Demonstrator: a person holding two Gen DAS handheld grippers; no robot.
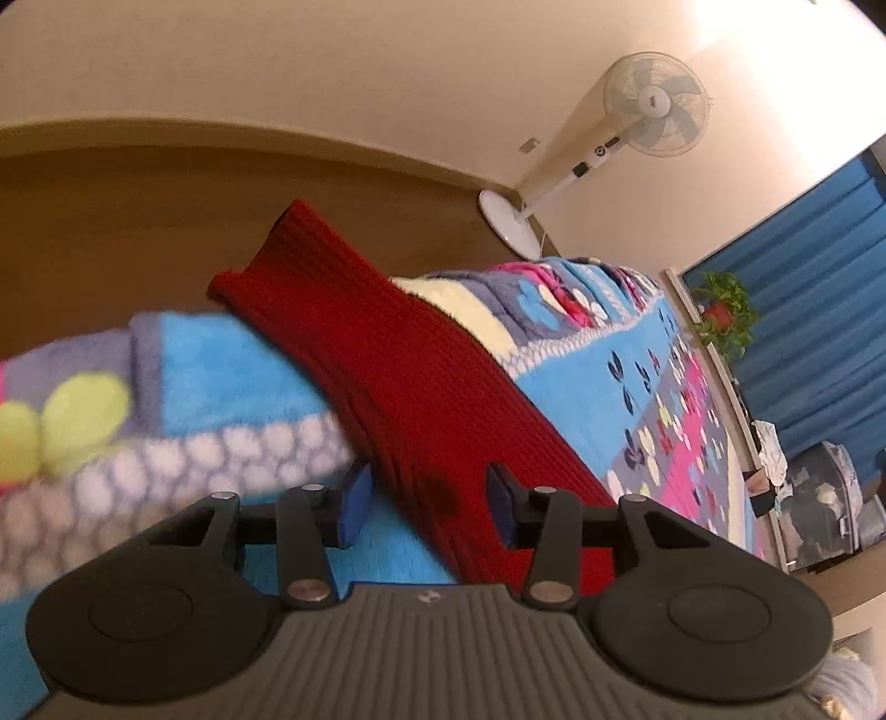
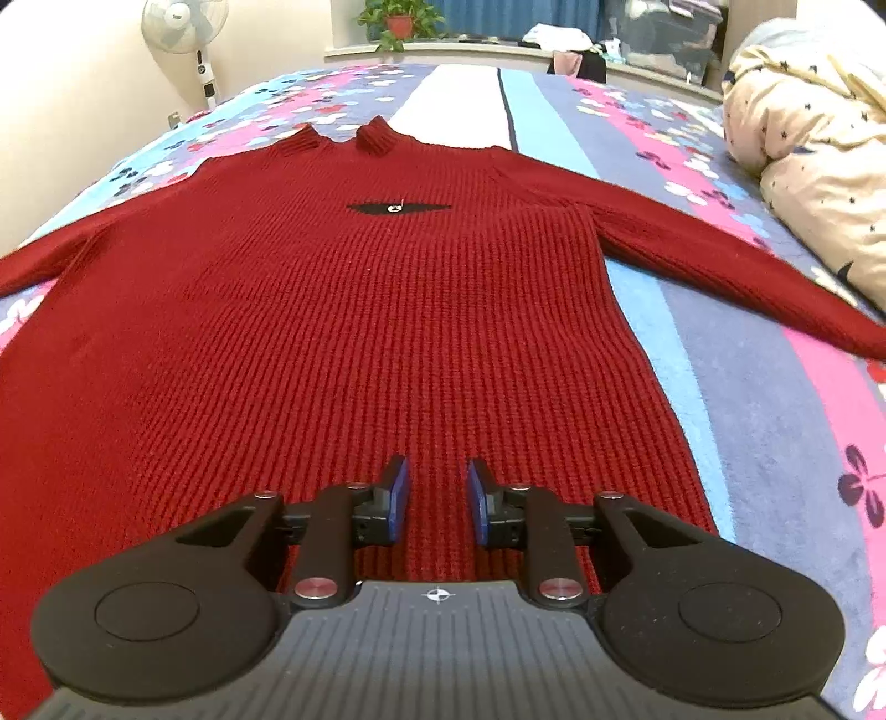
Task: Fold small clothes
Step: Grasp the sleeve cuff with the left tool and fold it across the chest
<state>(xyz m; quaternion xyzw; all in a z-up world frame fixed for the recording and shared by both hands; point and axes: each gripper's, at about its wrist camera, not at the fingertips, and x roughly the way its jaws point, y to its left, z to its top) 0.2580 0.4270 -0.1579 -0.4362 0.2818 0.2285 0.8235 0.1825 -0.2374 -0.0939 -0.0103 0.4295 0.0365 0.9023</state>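
A dark red knitted sweater (image 2: 310,310) lies flat on a flowered bedspread (image 2: 775,443), collar far, both sleeves spread out. My right gripper (image 2: 437,501) is open and empty, low over the sweater's near hem area. In the left wrist view one red sleeve (image 1: 398,354) runs across the bedspread (image 1: 232,360), its cuff at the bed's edge. My left gripper (image 1: 429,507) is open, its pads either side of the sleeve, not closed on it.
A white standing fan (image 1: 648,105) is by the wall; it also shows in the right wrist view (image 2: 185,33). A cream starred duvet (image 2: 814,144) is bunched at the right. A potted plant (image 2: 396,19) and clutter line the far sill.
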